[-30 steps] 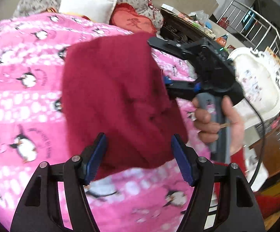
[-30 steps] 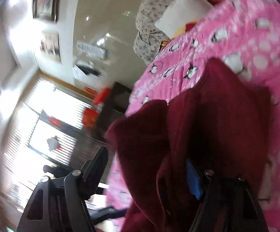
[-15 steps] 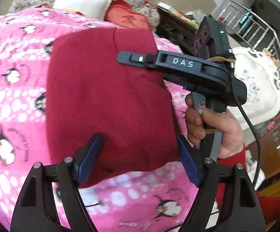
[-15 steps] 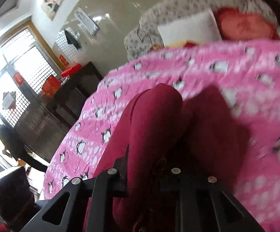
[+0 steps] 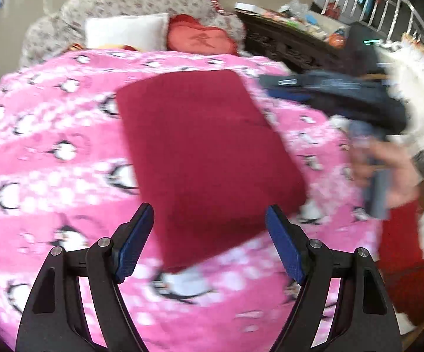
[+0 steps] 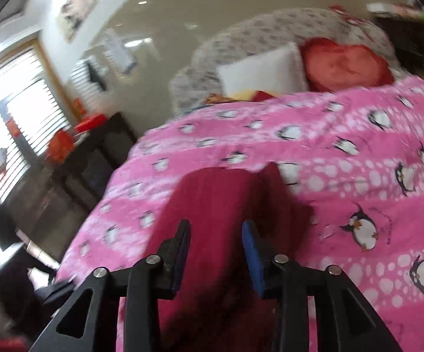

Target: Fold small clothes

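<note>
A dark red garment (image 5: 203, 152) lies folded into a rectangle on the pink penguin blanket (image 5: 50, 152). My left gripper (image 5: 209, 234) is open and empty, its blue pads just above the garment's near edge. The right gripper shows blurred at the right of the left wrist view (image 5: 329, 94), held in a hand beside the garment's far right corner. In the right wrist view the right gripper (image 6: 216, 243) is part open and empty just over the garment (image 6: 212, 199).
A white pillow (image 5: 127, 32) and a red heart cushion (image 5: 203, 39) lie at the bed's head. A dark cabinet (image 5: 294, 44) and a metal rack (image 5: 388, 6) stand to the right. A dark dresser (image 6: 88, 158) stands left of the bed.
The right gripper has let go of the garment, opened and pulled back to the right. The garment now lies flat. My left gripper has drawn back slightly.
</note>
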A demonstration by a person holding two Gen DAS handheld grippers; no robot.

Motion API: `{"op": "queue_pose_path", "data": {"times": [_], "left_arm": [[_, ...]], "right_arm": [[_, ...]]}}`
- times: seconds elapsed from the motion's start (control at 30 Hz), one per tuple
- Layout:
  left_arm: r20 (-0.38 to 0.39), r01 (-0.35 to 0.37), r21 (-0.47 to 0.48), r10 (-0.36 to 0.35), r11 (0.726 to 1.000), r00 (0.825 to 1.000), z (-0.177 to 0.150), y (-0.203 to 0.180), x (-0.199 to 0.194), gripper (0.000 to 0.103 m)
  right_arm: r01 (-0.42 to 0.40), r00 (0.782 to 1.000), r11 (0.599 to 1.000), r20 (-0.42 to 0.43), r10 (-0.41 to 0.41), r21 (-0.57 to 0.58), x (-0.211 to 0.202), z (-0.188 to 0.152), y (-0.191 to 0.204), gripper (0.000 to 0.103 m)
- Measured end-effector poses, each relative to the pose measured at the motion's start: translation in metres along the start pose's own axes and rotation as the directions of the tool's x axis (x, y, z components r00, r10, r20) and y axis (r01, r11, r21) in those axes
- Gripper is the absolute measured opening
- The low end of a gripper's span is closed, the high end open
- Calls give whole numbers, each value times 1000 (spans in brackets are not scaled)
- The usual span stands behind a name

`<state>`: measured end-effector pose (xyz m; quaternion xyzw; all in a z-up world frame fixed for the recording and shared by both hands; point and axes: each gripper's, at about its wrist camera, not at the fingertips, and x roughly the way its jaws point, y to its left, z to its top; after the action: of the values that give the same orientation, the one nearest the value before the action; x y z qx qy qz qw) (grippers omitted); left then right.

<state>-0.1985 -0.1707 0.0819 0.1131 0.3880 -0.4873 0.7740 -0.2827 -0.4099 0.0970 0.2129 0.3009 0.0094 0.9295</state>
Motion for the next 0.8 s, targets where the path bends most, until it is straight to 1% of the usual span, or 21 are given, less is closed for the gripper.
{"op": "queue_pose_path", "data": {"times": [0.03,0.07,0.1,0.13,0.17,0.2,0.23,0.27,0.3,0.33,0.37,0.4,0.47,0.5,0.57,0.6,0.63,0.67,0.7,0.73,0.8], "left_arm": [[-8,-19,-12,19,1000,1000,-1,5,4,79],[-20,-21,-33,20,999,1000,-3,10,9,79],[-27,-9,-52,7,999,1000,-5,14,13,79],[-34,18,-70,-21,997,999,-7,15,19,79],[-37,33,-75,-35,997,999,-11,15,19,79],[-45,43,-79,-46,996,998,-13,13,25,79],[-57,39,-82,-44,996,997,-15,13,31,79],[-66,33,-84,-38,996,997,-17,12,35,79],[-76,28,-83,-34,996,997,-20,11,37,79],[-85,26,-81,-33,996,996,-22,10,38,79],[-87,29,-77,-35,997,996,-23,10,38,79],[-83,21,-73,-27,997,996,-23,10,35,79],[-70,-1,-60,-3,998,998,-21,8,28,79],[-48,-15,-51,12,999,999,-18,8,22,79],[0,-42,-48,42,998,999,-11,6,10,79],[31,-52,-55,54,997,998,-6,7,4,79],[45,-53,-65,56,996,997,-2,8,3,79],[50,-55,-73,59,996,997,2,9,3,79],[52,-60,-88,65,994,997,8,11,6,79],[49,-62,-102,67,993,997,12,11,10,79],[47,-52,-124,58,991,997,16,13,17,79]], "right_arm": [[-10,1000,1000,-10,10,-25,-4,-4,10,45],[-14,1000,999,-19,13,-49,-7,-10,19,47],[-20,999,996,-37,17,-82,-7,-17,30,47],[-26,998,991,-64,18,-129,-3,-26,40,47],[-14,997,985,-80,0,-173,1,-34,47,47],[39,993,973,-95,-62,-227,9,-43,52,47],[137,978,948,-111,-175,-286,19,-56,52,45],[211,956,921,-126,-264,-326,25,-66,49,45],[259,933,901,-150,-326,-347,34,-77,38,45],[247,938,915,-158,-308,-319,34,-81,28,45],[221,951,941,-160,-266,-255,31,-83,18,45],[199,959,957,-159,-235,-212,25,-82,13,45],[203,959,953,-151,-240,-226,18,-81,17,45],[205,959,951,-145,-242,-230,13,-78,21,45],[175,974,965,-112,-199,-194,0,-69,24,46],[151,983,976,-79,-165,-155,-9,-60,21,47],[144,987,981,-57,-153,-132,-12,-55,19,51],[149,988,984,-29,-152,-102,-9,-47,16,51],[167,986,983,-13,-169,-77,-5,-38,12,51],[182,983,982,-8,-183,-57,3,-29,8,51],[179,984,983,-16,-180,-27,22,-17,-1,49]]}}
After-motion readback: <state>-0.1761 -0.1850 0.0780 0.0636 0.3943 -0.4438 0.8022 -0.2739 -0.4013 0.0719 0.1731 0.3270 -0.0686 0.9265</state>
